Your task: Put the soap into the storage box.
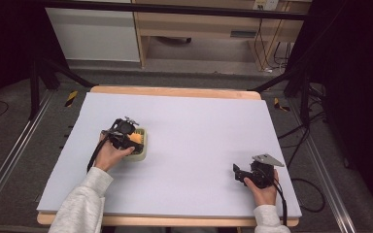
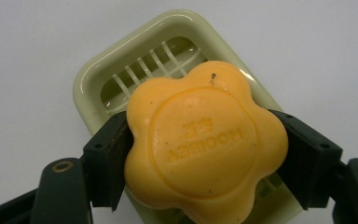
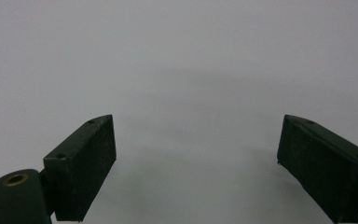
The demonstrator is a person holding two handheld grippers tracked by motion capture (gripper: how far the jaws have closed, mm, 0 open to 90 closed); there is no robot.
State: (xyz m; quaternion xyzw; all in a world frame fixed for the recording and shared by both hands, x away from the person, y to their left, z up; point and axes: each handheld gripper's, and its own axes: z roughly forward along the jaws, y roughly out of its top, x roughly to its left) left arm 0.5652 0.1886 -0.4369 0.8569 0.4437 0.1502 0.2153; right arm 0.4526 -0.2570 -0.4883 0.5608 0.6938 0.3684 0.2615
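Observation:
An orange flower-shaped soap [image 2: 205, 144] is clamped between the two black jaws of my left gripper [image 2: 200, 154], held just over a pale green slotted soap dish [image 2: 121, 70]. In the high view the left gripper [image 1: 126, 136] sits over the dish [image 1: 143, 151] at the table's left middle, with the soap [image 1: 136, 138] showing orange at its tip. My right gripper [image 1: 238, 174] rests near the front right of the table, its jaws wide apart with bare lavender surface between them [image 3: 196, 158].
The table [image 1: 184, 126] is covered by a lavender sheet with a wooden edge at the far side. Dark frame legs and cables stand around it; a wooden cabinet is beyond the far edge.

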